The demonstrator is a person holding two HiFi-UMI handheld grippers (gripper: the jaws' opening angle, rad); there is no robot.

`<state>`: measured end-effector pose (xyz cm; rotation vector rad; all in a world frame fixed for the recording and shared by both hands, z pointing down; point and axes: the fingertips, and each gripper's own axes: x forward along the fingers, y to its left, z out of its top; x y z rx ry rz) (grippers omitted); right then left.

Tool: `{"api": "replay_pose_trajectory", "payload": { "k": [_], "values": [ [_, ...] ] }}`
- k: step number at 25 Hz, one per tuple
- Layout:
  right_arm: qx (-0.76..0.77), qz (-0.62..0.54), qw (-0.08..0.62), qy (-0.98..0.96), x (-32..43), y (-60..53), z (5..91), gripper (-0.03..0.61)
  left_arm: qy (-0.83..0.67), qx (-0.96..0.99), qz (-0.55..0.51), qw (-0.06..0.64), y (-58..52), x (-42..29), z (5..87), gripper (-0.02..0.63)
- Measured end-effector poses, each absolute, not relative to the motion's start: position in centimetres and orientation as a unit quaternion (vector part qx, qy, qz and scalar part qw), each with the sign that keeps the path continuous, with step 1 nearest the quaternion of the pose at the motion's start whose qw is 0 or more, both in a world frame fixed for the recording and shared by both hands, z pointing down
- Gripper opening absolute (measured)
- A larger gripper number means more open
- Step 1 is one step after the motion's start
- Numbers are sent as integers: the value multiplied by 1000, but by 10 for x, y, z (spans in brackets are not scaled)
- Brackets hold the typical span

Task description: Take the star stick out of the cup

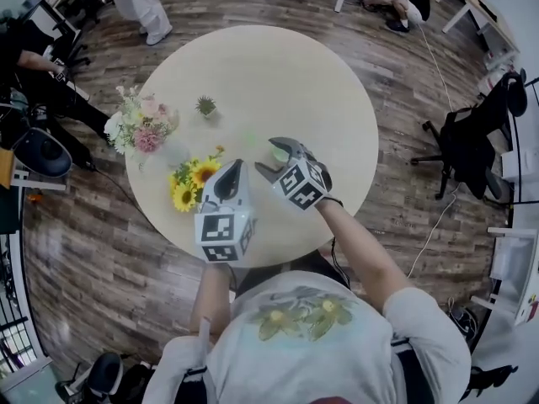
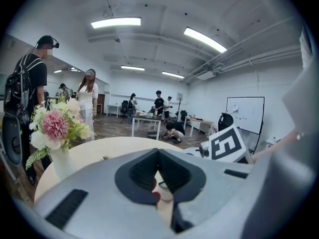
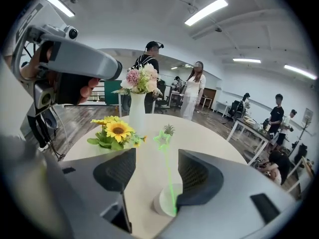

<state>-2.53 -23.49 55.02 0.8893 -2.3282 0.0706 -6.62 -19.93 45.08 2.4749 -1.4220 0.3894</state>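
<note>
A thin translucent green star stick point(image 3: 168, 173) stands in a small pale cup point(image 3: 163, 202) on the round table point(image 1: 278, 66), its star point(image 3: 162, 138) at the top. My right gripper point(image 3: 157, 156) is open, with one jaw on each side of the stick and the cup just below them. In the head view the right gripper point(image 1: 276, 160) hangs over the cup point(image 1: 279, 151) near the table's middle. My left gripper point(image 1: 234, 175) hovers to the left of it, jaws together and holding nothing. In the left gripper view its pads point(image 2: 144, 171) meet at the tip.
A white vase of pink and white flowers point(image 1: 139, 124) stands at the table's left edge. A sunflower bunch point(image 1: 189, 183) lies close to my left gripper, and a tiny potted plant point(image 1: 205, 106) sits farther back. People and office chairs point(image 1: 472, 141) surround the table.
</note>
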Motion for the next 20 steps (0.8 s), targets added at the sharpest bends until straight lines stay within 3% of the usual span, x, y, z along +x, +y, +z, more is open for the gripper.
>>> {"api": "replay_pose_trajectory", "payload": {
  "k": [14,17,20],
  "values": [
    [272,28,356,-894,-32,-260,584,268,-529,826,141,135,-207,-66,455,0],
    [268,22,365,-891,-34,-265,591,179,-536,821,141,138,-209,-69,454,0],
    [267,24,367,-891,-33,-270,597,166,-540,817,143,141,-209,-71,457,0]
  ]
}}
